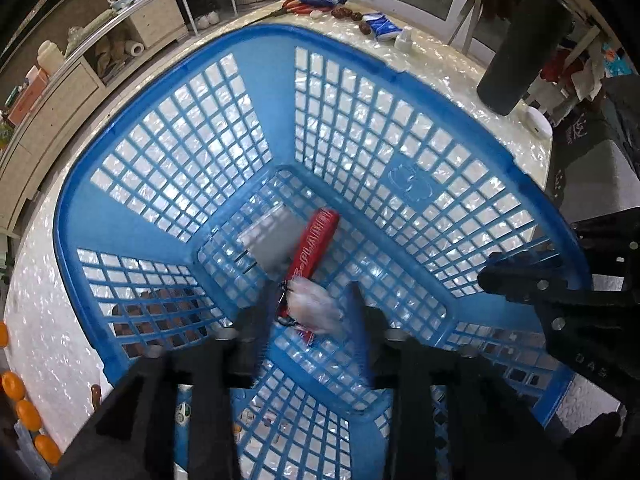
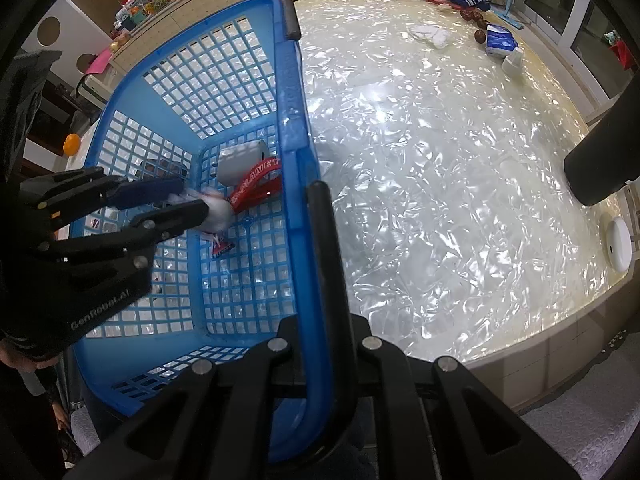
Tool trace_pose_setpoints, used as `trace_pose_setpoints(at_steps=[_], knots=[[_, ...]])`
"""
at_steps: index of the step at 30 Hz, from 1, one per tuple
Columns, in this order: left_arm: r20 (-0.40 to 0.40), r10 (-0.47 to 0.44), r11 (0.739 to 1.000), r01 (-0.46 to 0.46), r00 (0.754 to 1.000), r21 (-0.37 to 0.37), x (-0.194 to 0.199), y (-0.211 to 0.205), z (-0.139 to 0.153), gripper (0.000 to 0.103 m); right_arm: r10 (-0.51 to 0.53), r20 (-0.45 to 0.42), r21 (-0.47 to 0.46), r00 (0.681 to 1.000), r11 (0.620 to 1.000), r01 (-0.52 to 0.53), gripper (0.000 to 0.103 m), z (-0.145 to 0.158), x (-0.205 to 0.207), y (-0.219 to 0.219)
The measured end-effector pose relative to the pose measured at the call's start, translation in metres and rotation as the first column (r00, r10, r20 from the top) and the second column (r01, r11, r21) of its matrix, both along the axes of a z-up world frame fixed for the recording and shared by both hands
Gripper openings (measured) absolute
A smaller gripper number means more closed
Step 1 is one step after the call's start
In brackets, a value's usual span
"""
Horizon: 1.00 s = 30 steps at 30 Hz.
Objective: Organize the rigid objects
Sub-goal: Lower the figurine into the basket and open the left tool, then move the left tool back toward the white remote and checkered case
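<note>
Pearly, shimmering table (image 2: 420,168) fills most of the right wrist view, with a blue lattice basket (image 1: 256,40) standing on it near its edge. Inside the basket, the left gripper (image 1: 310,316) hangs low over the floor grid with its fingers (image 1: 260,312) parted around a small pale, blurred lump (image 1: 314,308); whether they pinch it or have let it go I cannot tell. This lump joins a red strap with white lettering (image 1: 316,240) through a metal clip, and a grey flat block (image 1: 266,242) lies just beside the strap on the basket floor. The strap looks light and limp, likely to dangle and snag in the lattice, so the firmer lump or the clip seems the better place to grip. The right gripper (image 2: 320,216) is closed on the basket's rim, one finger (image 2: 324,240) lying along the rim; the plastic looks stiff but smooth, so a hold near the corner should slide less.
</note>
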<state>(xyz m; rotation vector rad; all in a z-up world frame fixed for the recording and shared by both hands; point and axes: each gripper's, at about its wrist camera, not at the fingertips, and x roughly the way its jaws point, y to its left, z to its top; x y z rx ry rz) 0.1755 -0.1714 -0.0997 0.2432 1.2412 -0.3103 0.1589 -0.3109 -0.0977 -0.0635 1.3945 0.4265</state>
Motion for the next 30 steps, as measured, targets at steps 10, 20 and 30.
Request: trace_pose_setpoints(at_steps=[10, 20, 30], knots=[[0.027, 0.004, 1.0, -0.005, 1.0, 0.023, -0.001, 0.003, 0.016, 0.103, -0.002, -0.001, 0.006, 1.0, 1.0, 0.002, 0.007, 0.0, -0.001, -0.002], [0.091, 0.028, 1.0, -0.026, 0.995, -0.014, -0.02, 0.035, 0.063, 0.103, -0.002, 0.0, 0.001, 1.0, 1.0, 0.002, 0.007, 0.0, -0.001, -0.001], [0.101, 0.12, 0.993, -0.121, 0.988, 0.006, -0.056, 0.097, 0.084, 0.103, 0.006, 0.006, -0.025, 1.0, 1.0, -0.006, 0.007, -0.001, -0.001, 0.003]])
